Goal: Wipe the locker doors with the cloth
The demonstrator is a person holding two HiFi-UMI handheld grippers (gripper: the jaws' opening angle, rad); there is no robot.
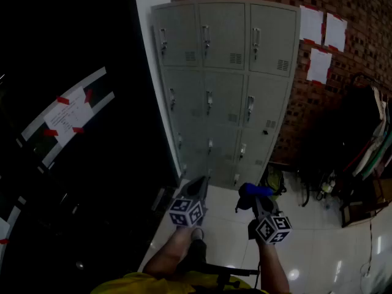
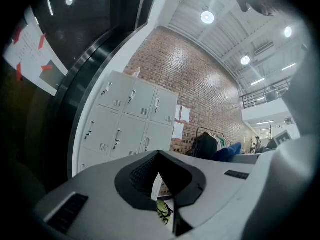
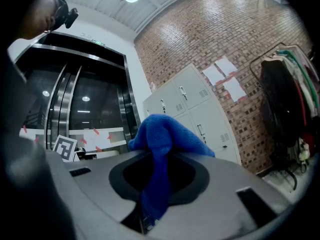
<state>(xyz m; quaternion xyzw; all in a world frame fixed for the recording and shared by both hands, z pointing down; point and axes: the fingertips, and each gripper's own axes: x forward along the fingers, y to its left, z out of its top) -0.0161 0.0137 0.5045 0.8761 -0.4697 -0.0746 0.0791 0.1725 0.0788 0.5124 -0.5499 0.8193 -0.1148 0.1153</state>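
Right gripper (image 3: 157, 159): pinches cloth (image 3: 165, 134); we judge it soft, light, best held bunched.
Left gripper (image 2: 159, 156): jaws together, empty.
Lockers (image 1: 226, 84): twelve o'clock, well apart.

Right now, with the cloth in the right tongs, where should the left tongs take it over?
Grip the bunched fold of the blue cloth that bulges past the right tongs, coming from the tip side. Its tail is pinched between those jaws, so only the bulge is free. The left tongs are shut; probably open them first.
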